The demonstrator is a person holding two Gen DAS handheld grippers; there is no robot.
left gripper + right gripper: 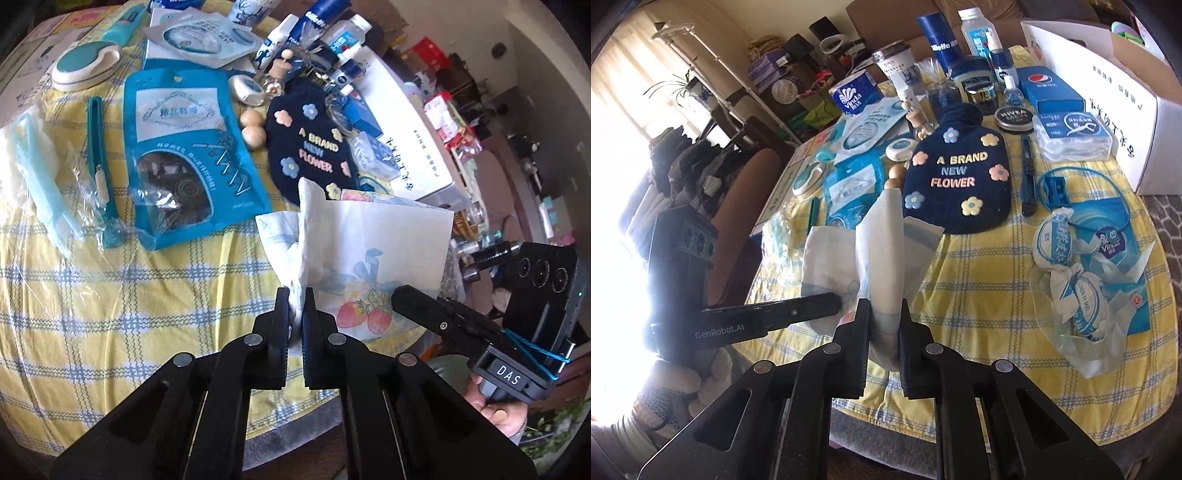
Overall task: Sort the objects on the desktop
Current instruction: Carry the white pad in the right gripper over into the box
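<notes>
1. Above the near edge of the yellow checked tablecloth, a printed cloth with strawberries hangs lifted between both tools, clear of the table
2. Behind it lies the navy flower pouch, close by, and likely to be brushed if the cloth swings
3. Soft, thin and light, the cloth folds and droops; it probably handles best taken by a bunched edge
4. Left gripper is pinching a gathered white fold
5. Right gripper is pressed on another fold of the cloth
</notes>
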